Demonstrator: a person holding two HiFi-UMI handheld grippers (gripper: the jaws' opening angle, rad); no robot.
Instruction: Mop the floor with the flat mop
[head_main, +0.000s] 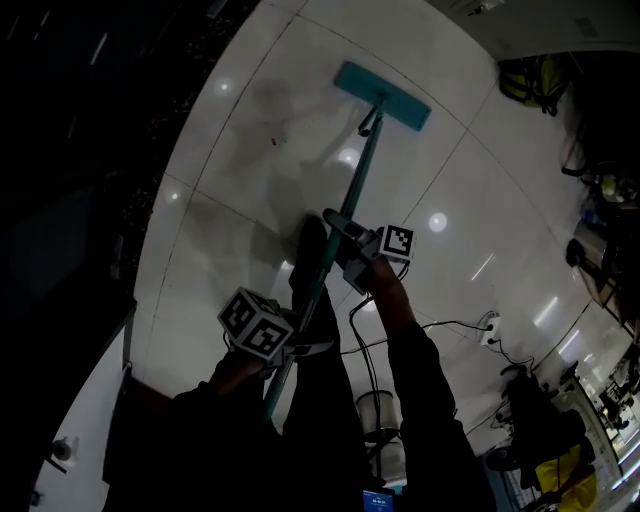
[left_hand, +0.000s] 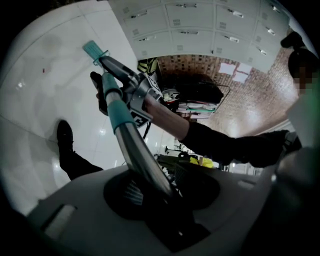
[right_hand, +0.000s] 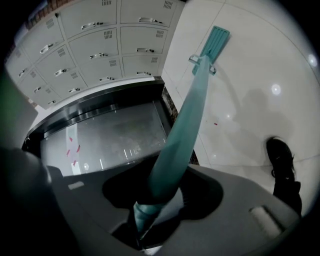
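Note:
The flat mop has a teal head (head_main: 383, 95) lying flat on the white tiled floor (head_main: 250, 150) at the top of the head view. Its teal handle (head_main: 350, 205) slants down toward me. My right gripper (head_main: 348, 238) is shut on the handle about halfway up. Lower down, my left gripper (head_main: 290, 345) is shut on the handle's silver end. In the left gripper view the handle (left_hand: 135, 150) runs out between the jaws to the right gripper (left_hand: 131, 89). In the right gripper view the teal handle (right_hand: 185, 130) leads to the mop head (right_hand: 215, 40).
A small red speck (head_main: 274, 141) lies on the tiles left of the mop head. My black shoe (head_main: 308, 250) stands beside the handle. A white cable and power strip (head_main: 488, 330) lie at the right. Grey lockers (right_hand: 95, 45) and a glass-fronted cabinet (right_hand: 110, 135) line one wall.

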